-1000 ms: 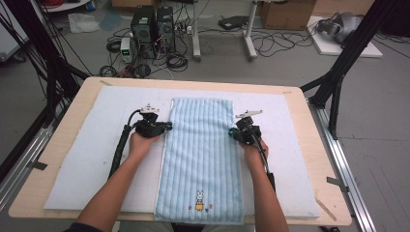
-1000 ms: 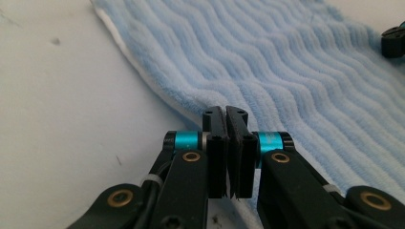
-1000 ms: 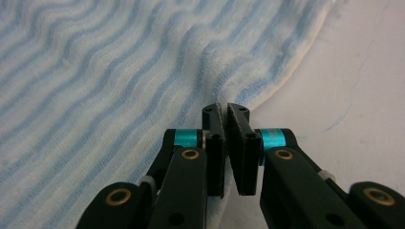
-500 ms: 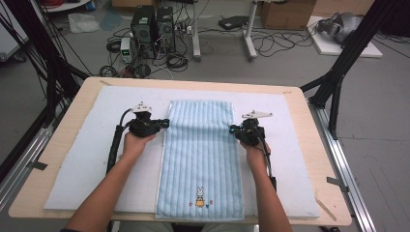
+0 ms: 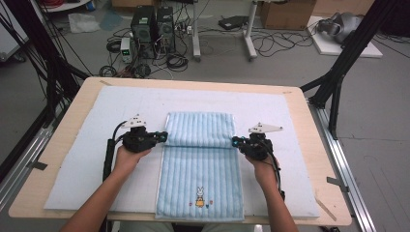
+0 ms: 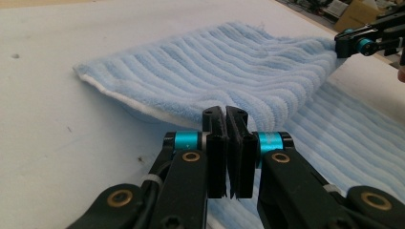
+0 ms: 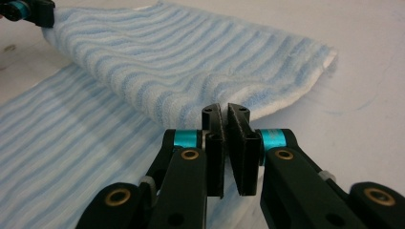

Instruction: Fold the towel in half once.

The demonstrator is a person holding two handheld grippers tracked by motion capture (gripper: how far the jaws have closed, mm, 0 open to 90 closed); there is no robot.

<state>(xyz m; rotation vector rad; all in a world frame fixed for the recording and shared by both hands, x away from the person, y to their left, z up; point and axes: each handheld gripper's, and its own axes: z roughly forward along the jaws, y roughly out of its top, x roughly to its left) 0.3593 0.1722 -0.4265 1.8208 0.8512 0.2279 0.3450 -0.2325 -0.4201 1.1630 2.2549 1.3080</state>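
A light blue striped towel [image 5: 200, 174] with a small rabbit picture [image 5: 199, 195] lies lengthwise on a white mat [image 5: 82, 145]. Its far part is doubled back over the middle [image 5: 198, 128]. My left gripper [image 5: 164, 137] pinches the left corner of the folded-over edge. My right gripper [image 5: 235, 141] pinches the right corner. In the left gripper view the jaws of my left gripper [image 6: 225, 112] are shut on the towel's edge [image 6: 200, 71], and the other gripper [image 6: 363, 40] shows at the far corner. In the right gripper view my right gripper [image 7: 224, 109] is likewise shut on the towel [image 7: 167, 62].
The mat covers most of a wooden table [image 5: 309, 125]. Beyond the table's far edge the floor holds computer cases [image 5: 150, 24], cables and a desk leg [image 5: 249, 34]. Black frame struts [image 5: 338, 72] stand at both sides.
Both grippers have come toward the person with the towel's far edge, a little raised. The folded-over flap now covers more of the towel.
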